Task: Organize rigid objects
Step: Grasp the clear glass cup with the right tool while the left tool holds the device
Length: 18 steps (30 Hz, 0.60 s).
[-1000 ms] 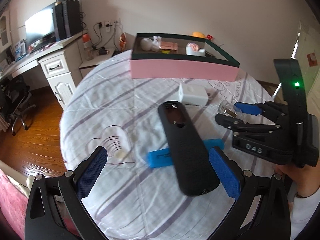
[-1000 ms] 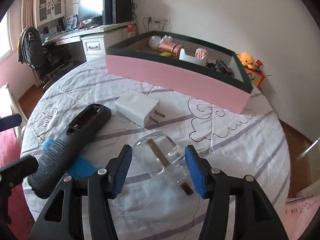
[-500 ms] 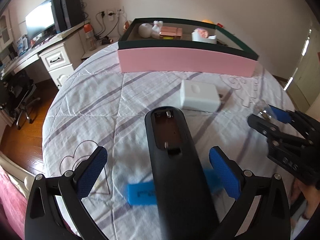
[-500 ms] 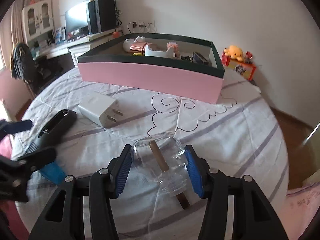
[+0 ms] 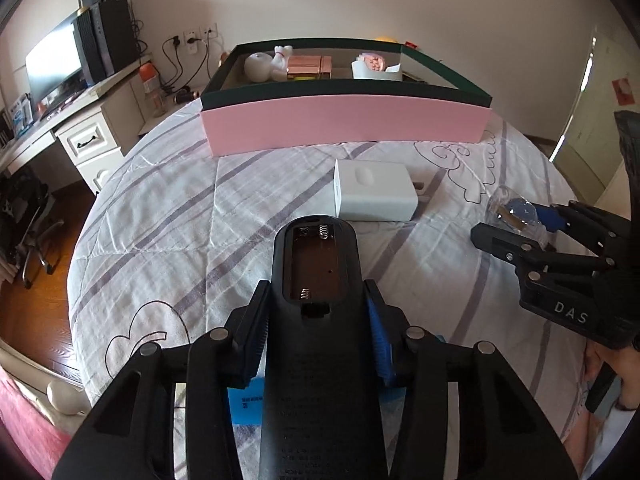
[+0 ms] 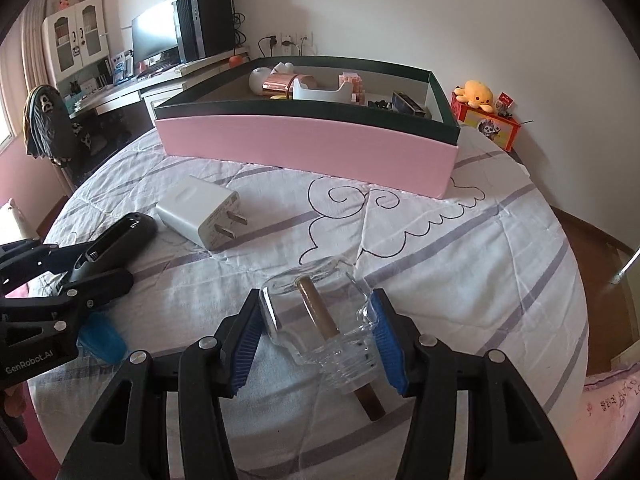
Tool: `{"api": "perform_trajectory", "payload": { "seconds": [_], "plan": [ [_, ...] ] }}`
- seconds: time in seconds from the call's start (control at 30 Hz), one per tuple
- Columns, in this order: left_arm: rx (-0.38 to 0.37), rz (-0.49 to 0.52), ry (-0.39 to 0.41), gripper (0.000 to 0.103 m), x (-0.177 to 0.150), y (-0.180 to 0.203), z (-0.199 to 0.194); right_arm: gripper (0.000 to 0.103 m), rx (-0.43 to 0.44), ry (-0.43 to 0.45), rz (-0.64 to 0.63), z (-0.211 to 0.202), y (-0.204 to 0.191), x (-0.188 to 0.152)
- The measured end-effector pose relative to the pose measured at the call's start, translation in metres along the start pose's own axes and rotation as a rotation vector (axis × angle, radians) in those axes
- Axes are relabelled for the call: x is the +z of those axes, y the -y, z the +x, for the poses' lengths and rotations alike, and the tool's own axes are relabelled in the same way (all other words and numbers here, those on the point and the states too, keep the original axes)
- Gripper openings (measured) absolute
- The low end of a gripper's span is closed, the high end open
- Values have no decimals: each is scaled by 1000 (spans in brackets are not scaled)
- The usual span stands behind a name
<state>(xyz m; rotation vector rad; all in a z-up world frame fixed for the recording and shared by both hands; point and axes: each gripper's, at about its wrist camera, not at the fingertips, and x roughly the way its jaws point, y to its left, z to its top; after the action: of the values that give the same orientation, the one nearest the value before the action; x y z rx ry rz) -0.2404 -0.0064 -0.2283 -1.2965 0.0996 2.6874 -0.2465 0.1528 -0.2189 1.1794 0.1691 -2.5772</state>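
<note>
A black remote (image 5: 316, 248) lies back up, its battery bay uncovered, on the round quilted table (image 5: 160, 220). My left gripper (image 5: 316, 296) is closing around it, and both blue pads touch its sides. From the right wrist view the remote (image 6: 120, 236) shows at the left between the left gripper's (image 6: 80, 264) fingers. My right gripper (image 6: 316, 332) is shut on a clear glass bottle (image 6: 320, 308) with a brown stick inside, low over the cloth. In the left wrist view the right gripper (image 5: 520, 224) and the bottle (image 5: 508, 210) are at the right.
A white charger plug (image 5: 374, 190) lies just beyond the remote. A blue flat item (image 5: 246, 400) sits under the remote's near end. A pink box with a dark green rim (image 5: 344, 124) at the table's far side holds several things. A desk with a monitor stands at the far left.
The left jaws, wide open earlier, have come in against the remote's sides after moving forward over it. The right gripper keeps its hold on the bottle and shifted slightly.
</note>
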Motion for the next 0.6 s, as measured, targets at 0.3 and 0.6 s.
{"api": "perform_trajectory", "payload": {
  "seconds": [0.3, 0.6],
  "plan": [
    [-31, 9, 37, 45, 1, -4, -16, 53, 41, 43, 25, -7, 4, -1],
    [-62, 11, 88, 45, 2, -6, -32, 53, 41, 50, 41, -11, 4, -3]
  ]
}}
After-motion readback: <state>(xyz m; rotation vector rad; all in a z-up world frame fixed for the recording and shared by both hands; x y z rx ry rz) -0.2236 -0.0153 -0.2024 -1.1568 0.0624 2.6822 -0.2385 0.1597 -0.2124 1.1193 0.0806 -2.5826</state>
